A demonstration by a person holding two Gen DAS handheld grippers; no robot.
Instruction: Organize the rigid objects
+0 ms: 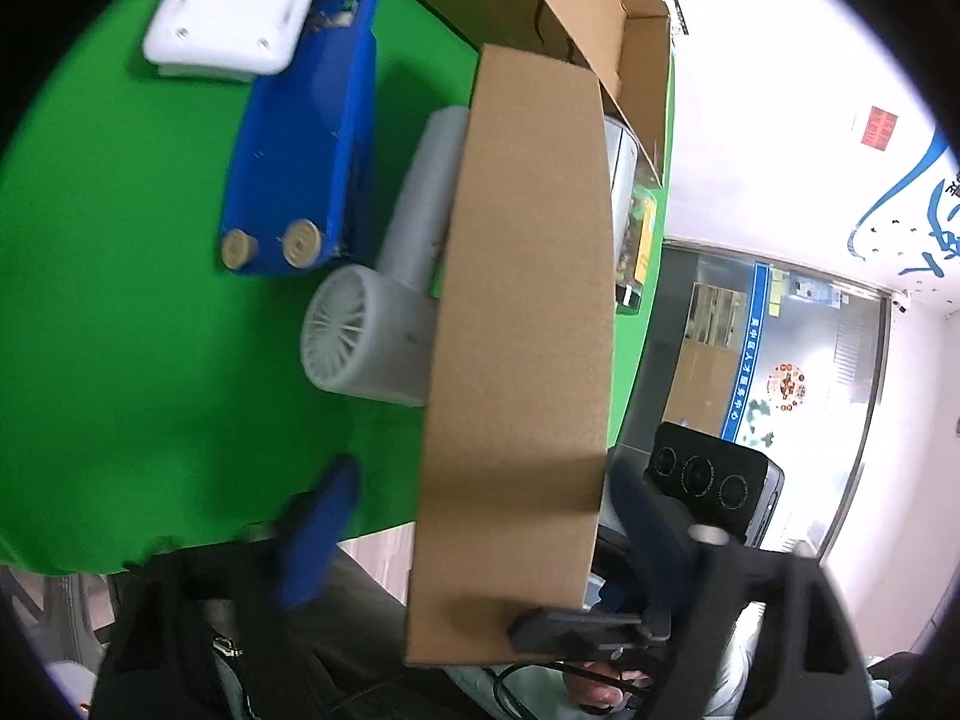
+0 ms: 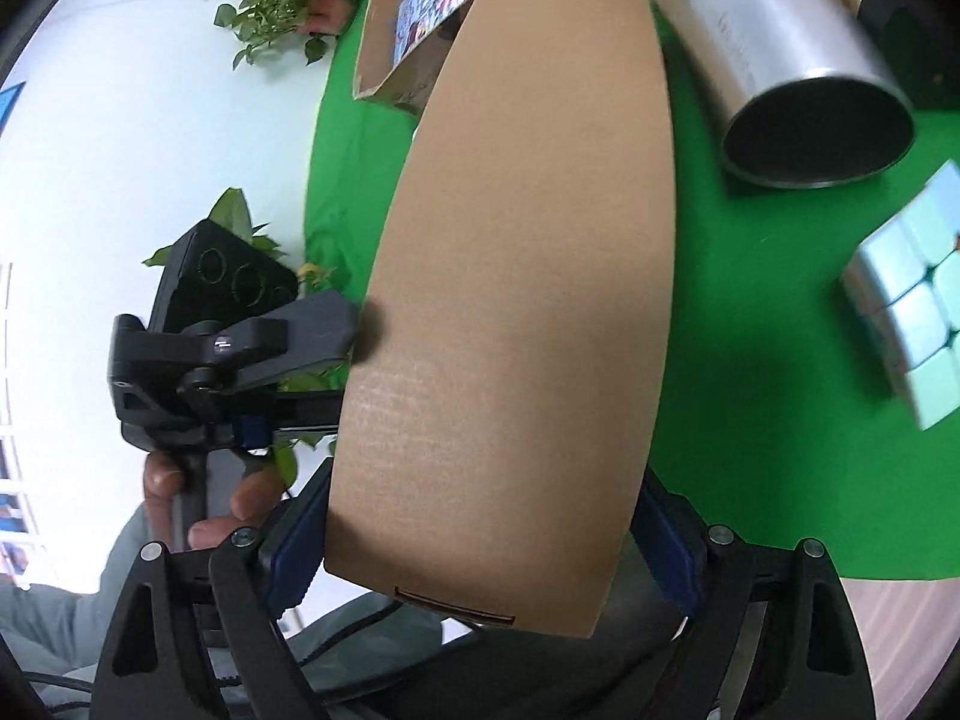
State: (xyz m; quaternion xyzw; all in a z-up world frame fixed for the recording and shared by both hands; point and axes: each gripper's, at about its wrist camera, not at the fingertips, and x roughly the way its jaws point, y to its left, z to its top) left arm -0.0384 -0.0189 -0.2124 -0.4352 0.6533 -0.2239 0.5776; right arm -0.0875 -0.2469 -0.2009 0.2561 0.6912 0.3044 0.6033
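The left gripper [image 1: 474,540] stands with its blue fingers [image 1: 318,534] astride a flat brown cardboard flap [image 1: 522,312]; whether the pads press on it cannot be told. The right gripper [image 2: 480,546] straddles the same flap [image 2: 516,300] at lower centre, its jaws wide, contact likewise unclear. Left of the flap, on the green table cover [image 1: 120,300], lie a grey plastic hairdryer [image 1: 372,324], a blue wheeled toy [image 1: 306,144] and a white rectangular tray [image 1: 234,12]. At right lie a silver metal cylinder [image 2: 780,60] and a pale blue puzzle cube [image 2: 912,300].
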